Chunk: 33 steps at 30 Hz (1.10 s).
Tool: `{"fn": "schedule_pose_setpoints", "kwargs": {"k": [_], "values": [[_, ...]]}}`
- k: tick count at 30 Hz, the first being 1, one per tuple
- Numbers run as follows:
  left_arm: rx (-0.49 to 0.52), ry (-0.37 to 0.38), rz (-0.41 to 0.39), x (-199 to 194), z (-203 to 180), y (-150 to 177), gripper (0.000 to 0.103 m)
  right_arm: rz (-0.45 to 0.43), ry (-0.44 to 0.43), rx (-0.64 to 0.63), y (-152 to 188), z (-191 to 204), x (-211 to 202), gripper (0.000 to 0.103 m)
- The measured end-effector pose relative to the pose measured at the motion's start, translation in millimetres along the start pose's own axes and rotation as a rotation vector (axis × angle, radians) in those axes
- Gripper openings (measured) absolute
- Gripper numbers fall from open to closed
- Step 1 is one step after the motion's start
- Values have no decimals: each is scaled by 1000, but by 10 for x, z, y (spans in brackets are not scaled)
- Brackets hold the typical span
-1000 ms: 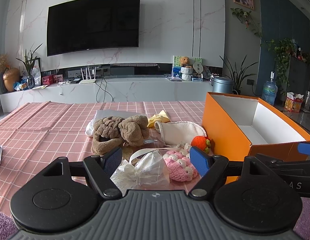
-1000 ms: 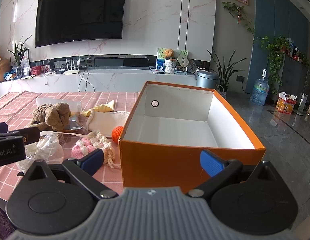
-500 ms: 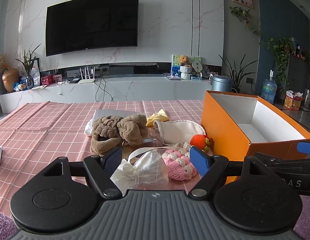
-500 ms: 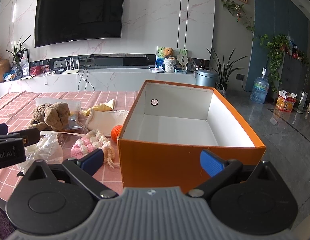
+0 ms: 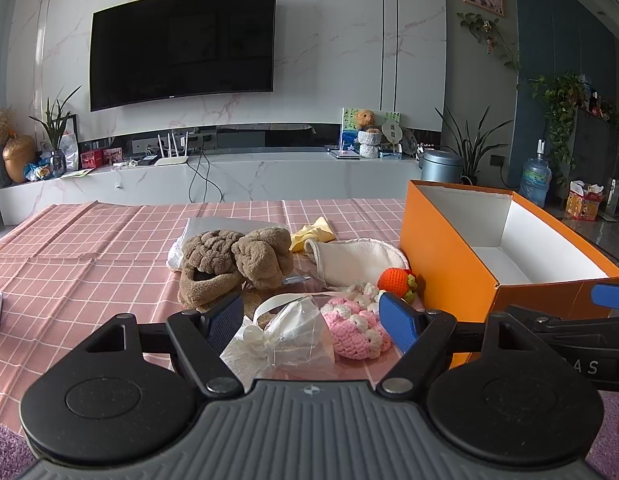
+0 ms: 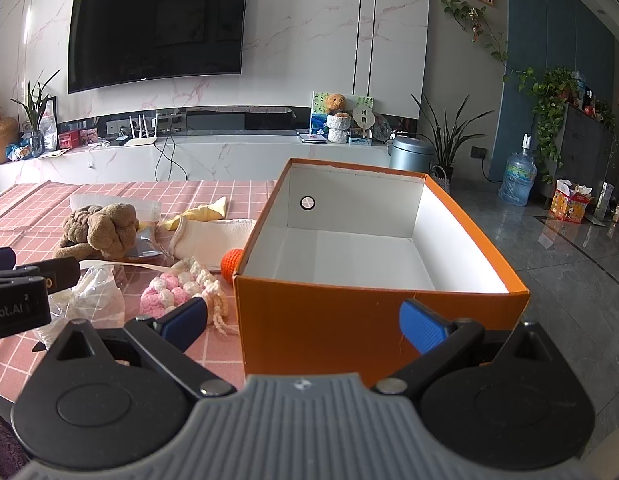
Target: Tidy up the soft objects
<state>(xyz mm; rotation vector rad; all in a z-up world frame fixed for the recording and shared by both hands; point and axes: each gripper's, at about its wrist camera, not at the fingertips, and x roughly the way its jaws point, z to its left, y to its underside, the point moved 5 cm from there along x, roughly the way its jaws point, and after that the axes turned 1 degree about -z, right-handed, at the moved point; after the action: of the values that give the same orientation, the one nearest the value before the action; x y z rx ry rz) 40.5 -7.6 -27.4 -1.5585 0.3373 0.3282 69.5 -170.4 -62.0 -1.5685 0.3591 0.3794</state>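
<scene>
The table (image 5: 89,248), under a pink checked cloth, fills the lower left of both views, and nothing has yet gone into the orange box (image 6: 349,320), which stands open and empty at the right of the pile, its white inside bare. So the task looks to be at its very start: the step in hand is choosing a first soft thing to lift.

The soft things lie in a loose heap at the centre of the left wrist view. Largest is the brown plush toy (image 5: 233,260), toward the back of the heap. Right of it lies a cream cloth pouch (image 5: 357,260), with a yellow cloth (image 5: 313,234) peeking out behind. Nearer the camera sit a pink and white crochet piece (image 5: 355,330) and a crinkled clear bag (image 5: 285,340) with a white ribbon. The small orange crochet ball (image 5: 395,280) rests close against the box wall.

The left tool (image 5: 311,320) hangs just short of the heap, fingers spread wide and empty, framing the clear bag and the pink piece without touching either. The right tool (image 6: 303,322) is likewise wide and empty, lined up on the near wall of the box.

The next move probably calls for the left tool to go forward and down over the bag or the pink piece, close gently, then carry it right, over the box rim.
</scene>
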Motion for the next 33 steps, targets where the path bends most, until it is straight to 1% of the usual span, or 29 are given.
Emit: {"fn": "schedule_pose_setpoints", "kwargs": {"k": [9,11,15,17,21,22,23,24,26,27,28,30,33], "values": [[-4,12,20,6,-30,27,91,11,-2,-6,16,15,16,101],[-9,18,29,18,-6,25,89,14,-7,-7,17,29,27,101],[-10,32,71,51,52,27,76,25,-44,3,14,59,58,101],[-14,32,91,65,101,31,72,23,-68,7,10,85,54,101],[-38,29,121,91,235,30,63,-19,-132,-31,-32,220,-23,100],[-38,34,129,102,268,27,62,-27,-153,-44,-44,268,-44,99],[-33,40,135,109,297,28,62,-34,-172,-56,-52,313,-64,93],[-21,49,141,118,323,26,62,-41,-190,-74,-58,365,-80,85],[4,63,141,136,396,17,63,-45,-215,-113,-66,464,-89,78],[9,71,136,138,432,13,67,-43,-234,-131,-68,520,-89,76],[7,73,136,147,476,13,73,-40,-249,-145,-69,563,-83,75],[-21,62,141,181,574,17,80,-29,-279,-164,-71,636,-51,66],[-85,52,169,266,710,49,86,1,-310,-178,-74,750,58,60]]}}
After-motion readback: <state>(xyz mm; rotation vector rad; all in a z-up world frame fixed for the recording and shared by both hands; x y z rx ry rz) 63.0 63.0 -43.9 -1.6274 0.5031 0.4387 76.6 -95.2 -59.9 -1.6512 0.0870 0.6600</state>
